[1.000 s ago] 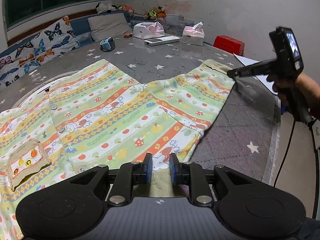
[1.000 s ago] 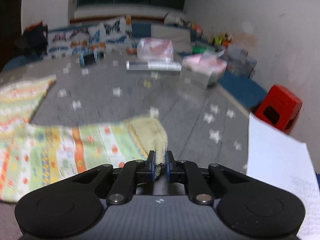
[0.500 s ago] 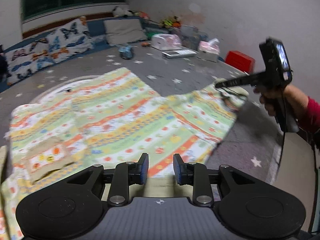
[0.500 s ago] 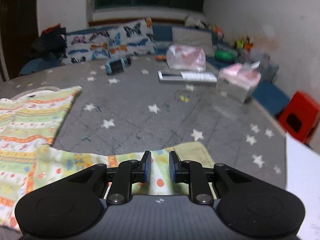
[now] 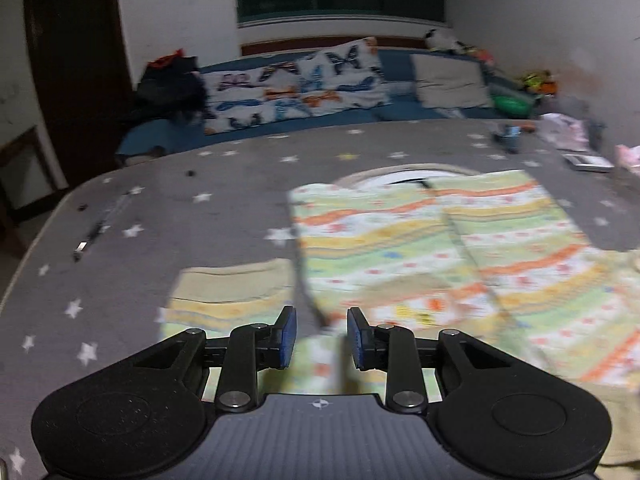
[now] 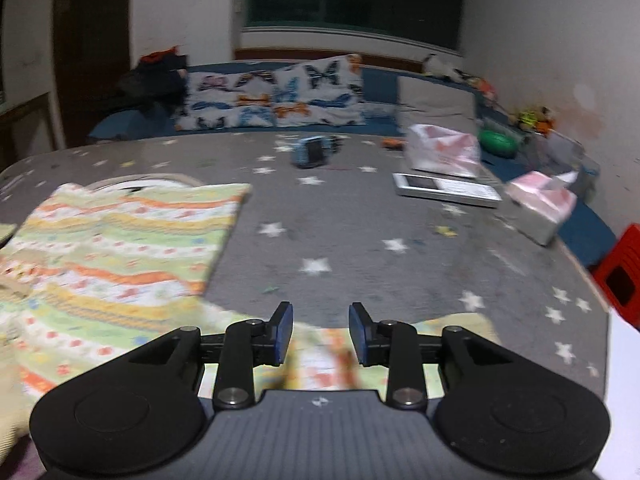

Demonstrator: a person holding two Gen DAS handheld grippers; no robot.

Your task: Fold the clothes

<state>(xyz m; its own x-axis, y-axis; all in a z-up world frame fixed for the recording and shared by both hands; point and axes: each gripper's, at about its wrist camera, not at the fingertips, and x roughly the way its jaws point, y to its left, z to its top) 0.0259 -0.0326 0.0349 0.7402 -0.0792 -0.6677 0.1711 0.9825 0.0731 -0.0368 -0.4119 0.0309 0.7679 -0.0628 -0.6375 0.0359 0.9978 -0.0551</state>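
Striped, fruit-print cotton garment (image 5: 420,256) spread flat at frame centre-right on grey star-patterned mat (image 5: 192,216), barely folded. Left hand-held gripper (image 5: 318,332) and right hand-held gripper (image 6: 320,328) both agape, empty; folding mostly left.

Left hand-held gripper (image 5: 319,336) parted, above striped garment (image 5: 420,264), starred mat (image 5: 160,208)

Garment (image 6: 120,240) lay spread on the mat's (image 6: 360,240) left part | remote (image 6: 446,190) and tissue box (image 6: 540,204) sat to its right | pillows (image 6: 276,96) lined the mat's far edge | pen (image 5: 94,236) lay far left.
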